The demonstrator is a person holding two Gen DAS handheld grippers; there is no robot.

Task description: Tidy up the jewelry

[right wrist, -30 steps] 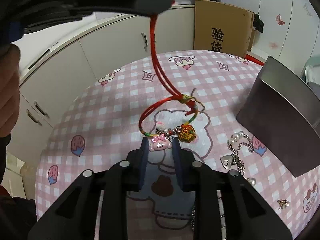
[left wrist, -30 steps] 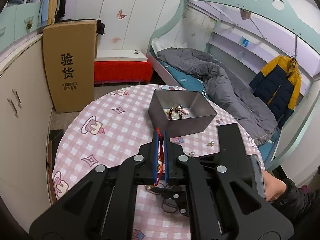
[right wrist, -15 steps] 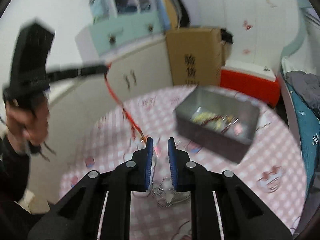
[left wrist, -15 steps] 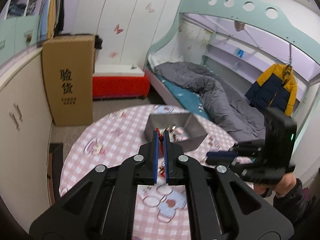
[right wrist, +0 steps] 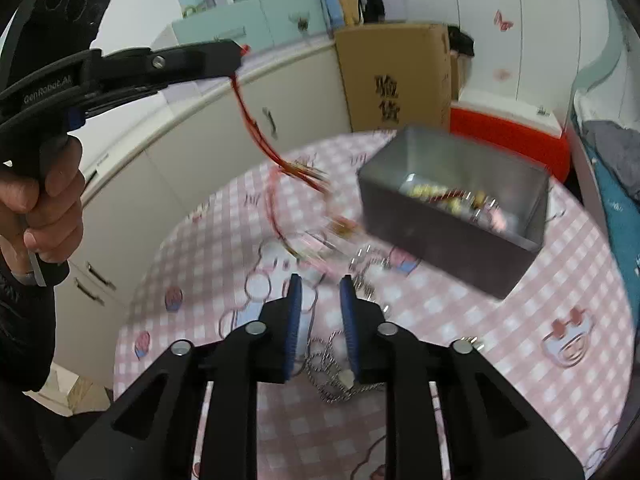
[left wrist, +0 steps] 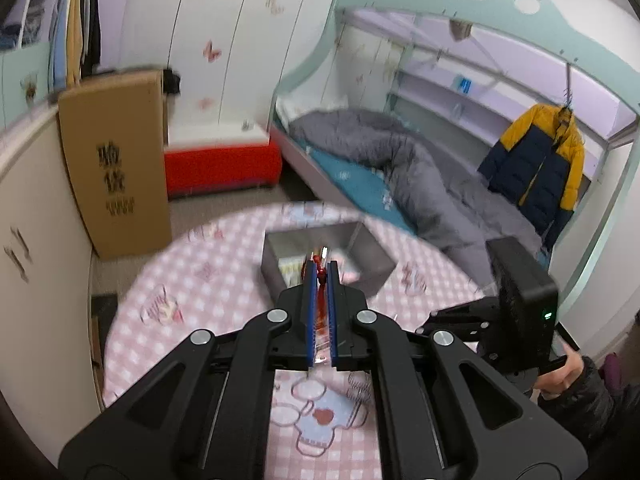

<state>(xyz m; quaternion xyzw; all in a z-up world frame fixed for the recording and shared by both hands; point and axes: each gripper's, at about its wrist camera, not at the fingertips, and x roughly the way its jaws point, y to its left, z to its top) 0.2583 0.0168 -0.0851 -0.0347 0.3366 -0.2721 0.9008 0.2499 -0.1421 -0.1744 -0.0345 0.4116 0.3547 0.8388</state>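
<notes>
Here, the left gripper point(left wrist: 320, 276) was clenched on a red cord point(right wrist: 256, 132), its blue pads point(left wrist: 308, 312) nearly touching with the cord pinched between them. In the right wrist view the same gripper point(right wrist: 236, 54) was raised well above the table point(right wrist: 540, 344), gripped by a bare hand point(right wrist: 40, 204), and the cord hung down from its tip toward the box point(right wrist: 452, 224). The cord's lower end, with its charms point(right wrist: 316, 178), was blurred in mid-air just left of the box and above the cloth; whether it touched anything could not be told.

The right gripper point(right wrist: 320, 292) was released, its blue pads point(right wrist: 295, 320) standing apart with nothing between them, low over the pink checked tablecloth. Beneath and just ahead of it lay a silver chain point(right wrist: 332, 372) in a loose heap on the cloth. More small pieces point(right wrist: 368, 268) lay between the gripper and the box, too blurred to name. A small stud point(right wrist: 476, 344) lay on the cloth to the right.

The grey metal box sat on the far half of the round table, open at the top, with beads and trinkets point(right wrist: 452, 198) piled inside. In the left wrist view the box point(left wrist: 372, 256) lay straight ahead of the pinched cord point(left wrist: 320, 300), and the right gripper point(left wrist: 444, 318) showed at the lower right, held by a hand point(left wrist: 560, 372) in a dark sleeve.

Behind the table stood a cardboard carton point(left wrist: 116, 160), a red chest point(left wrist: 220, 166) and a bunk bed point(left wrist: 400, 176) with a grey quilt.
</notes>
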